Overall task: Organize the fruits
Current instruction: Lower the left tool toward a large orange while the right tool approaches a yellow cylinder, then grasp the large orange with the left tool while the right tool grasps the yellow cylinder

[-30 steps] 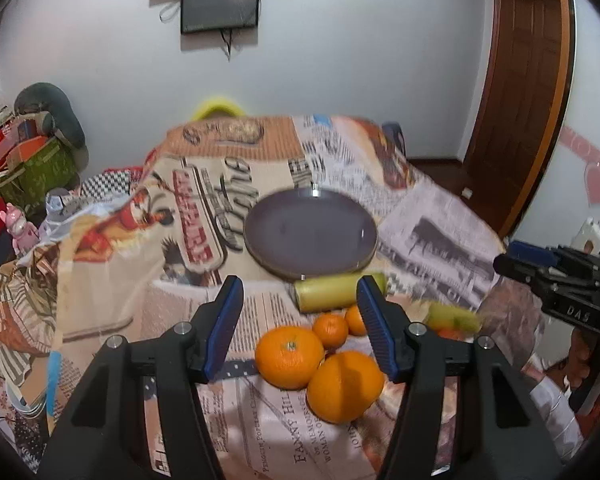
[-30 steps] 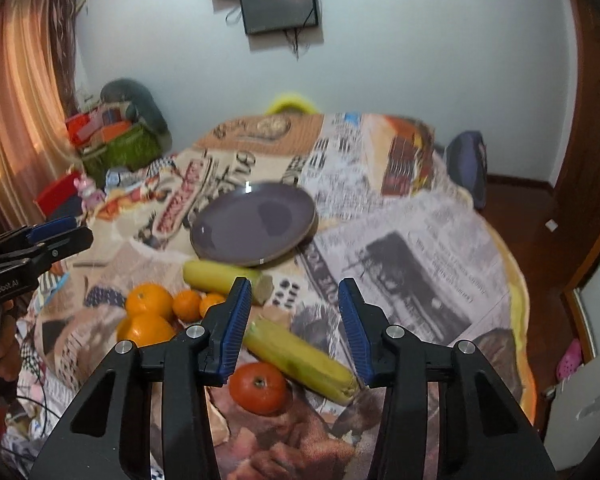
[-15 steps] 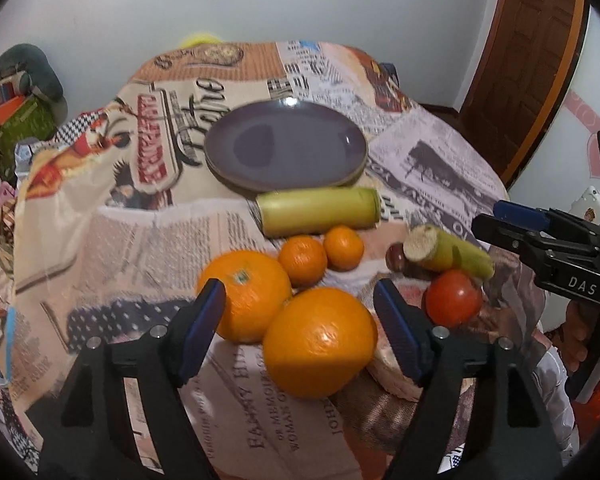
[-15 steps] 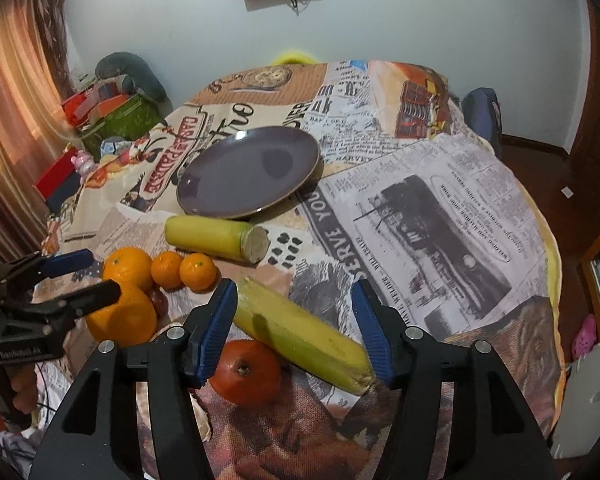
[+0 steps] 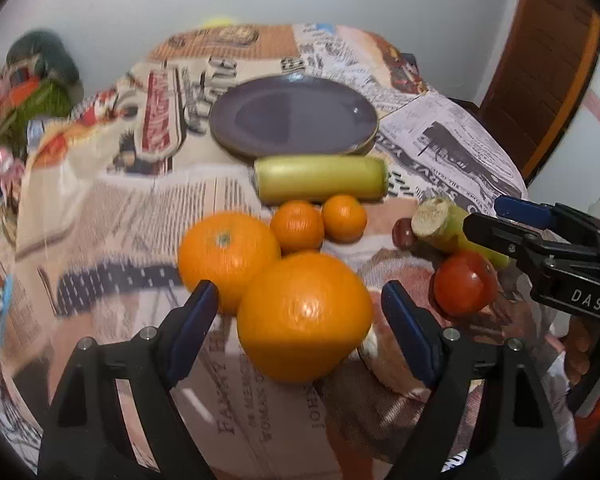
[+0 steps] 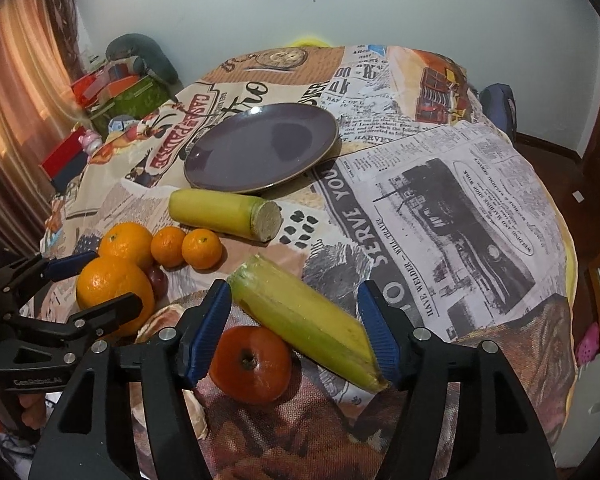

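Nothing sits yet on the round purple plate; all fruit lies on the newsprint-covered desk. Left tool, jaws just widened, straddles the big near orange untouched; right tool, likewise widened, brackets the yellow-green corn-like cob. A red tomato crowds that cob.

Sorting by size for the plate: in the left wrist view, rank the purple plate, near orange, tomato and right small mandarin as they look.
1. purple plate
2. near orange, inflated by closeness
3. tomato
4. right small mandarin
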A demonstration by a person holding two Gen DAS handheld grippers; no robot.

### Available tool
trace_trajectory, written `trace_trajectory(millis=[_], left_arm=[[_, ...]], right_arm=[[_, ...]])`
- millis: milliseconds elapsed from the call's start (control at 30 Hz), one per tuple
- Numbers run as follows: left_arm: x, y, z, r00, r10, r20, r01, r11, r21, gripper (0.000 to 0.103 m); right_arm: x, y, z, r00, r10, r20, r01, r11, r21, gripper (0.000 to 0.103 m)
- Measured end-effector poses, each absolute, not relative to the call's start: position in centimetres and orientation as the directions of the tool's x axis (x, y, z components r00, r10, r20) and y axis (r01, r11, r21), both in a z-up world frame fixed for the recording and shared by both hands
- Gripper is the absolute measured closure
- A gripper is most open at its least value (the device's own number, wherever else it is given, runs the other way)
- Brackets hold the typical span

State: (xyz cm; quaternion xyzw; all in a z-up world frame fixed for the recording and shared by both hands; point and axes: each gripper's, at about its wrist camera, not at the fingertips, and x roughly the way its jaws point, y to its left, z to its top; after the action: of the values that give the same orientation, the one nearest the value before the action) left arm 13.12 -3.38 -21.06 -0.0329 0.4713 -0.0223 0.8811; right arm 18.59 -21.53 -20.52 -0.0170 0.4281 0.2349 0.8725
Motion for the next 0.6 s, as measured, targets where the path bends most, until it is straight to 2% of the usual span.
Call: trace_trajectory(millis=[233, 333, 600], left_arm=[[13.3, -3.1, -22.4, 0.513, -0.080, -0.855, -0.037, 0.993, -0.114, 0.024], [13.3, -3.3, -22.1, 0.513, -0.107, -0.851, -0.012, 0.991, -0.132, 0.036], [13.8, -3.0, -21.4, 0.510, -0.127, -0.851, 0.007, 0.990, -0.143, 0.036]], right_arm=[[18.8, -21.7, -21.3, 0.502, 0.414, -0.759, -0.434, 0.880, 0.192, 0.041], [19.1, -21.7, -21.7, 0.493, 0.420, -0.762, -0.434, 0.878, 0.203, 0.041], [19.2, -20.7, -22.3, 0.482, 0.408, -0.776, -0.456, 0.873, 0.176, 0.036]])
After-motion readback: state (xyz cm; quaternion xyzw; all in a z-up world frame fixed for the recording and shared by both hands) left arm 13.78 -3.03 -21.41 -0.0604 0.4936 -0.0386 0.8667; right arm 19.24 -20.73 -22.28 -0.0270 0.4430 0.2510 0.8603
